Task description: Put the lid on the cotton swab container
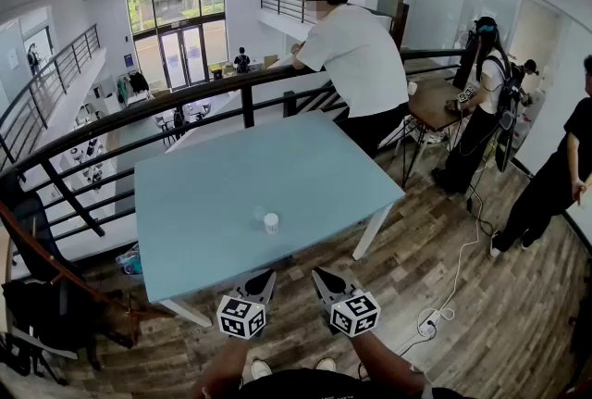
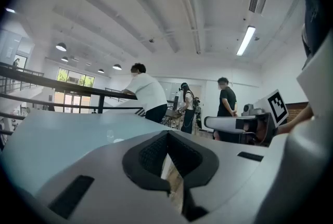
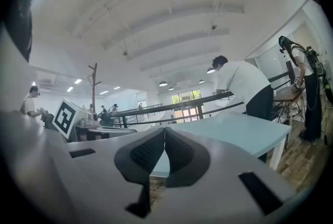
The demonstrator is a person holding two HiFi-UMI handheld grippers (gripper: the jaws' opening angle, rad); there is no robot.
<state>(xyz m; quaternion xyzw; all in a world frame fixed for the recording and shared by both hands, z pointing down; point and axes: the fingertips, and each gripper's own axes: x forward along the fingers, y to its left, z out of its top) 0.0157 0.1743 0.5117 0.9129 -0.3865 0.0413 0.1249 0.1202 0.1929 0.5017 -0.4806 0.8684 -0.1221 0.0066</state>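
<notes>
The cotton swab container [image 1: 271,223], a small white tub, stands near the front middle of the light blue table [image 1: 203,193]. Just behind it and to its left lies a small clear piece [image 1: 259,213] that looks like its lid. Both grippers hang off the table's front edge, short of the container. My left gripper [image 1: 268,275] is shut with nothing in it, and its tips meet in the left gripper view [image 2: 167,133]. My right gripper [image 1: 317,273] is shut and empty as well [image 3: 164,129]. In the left gripper view the container is a faint pale spot [image 2: 116,140].
A person in a white shirt [image 1: 356,55] leans on the black railing [image 1: 185,105] behind the table. More people stand at the right by a small wooden table [image 1: 435,103]. A white cable [image 1: 453,277] runs over the wood floor. Bags [image 1: 37,314] lie at the left.
</notes>
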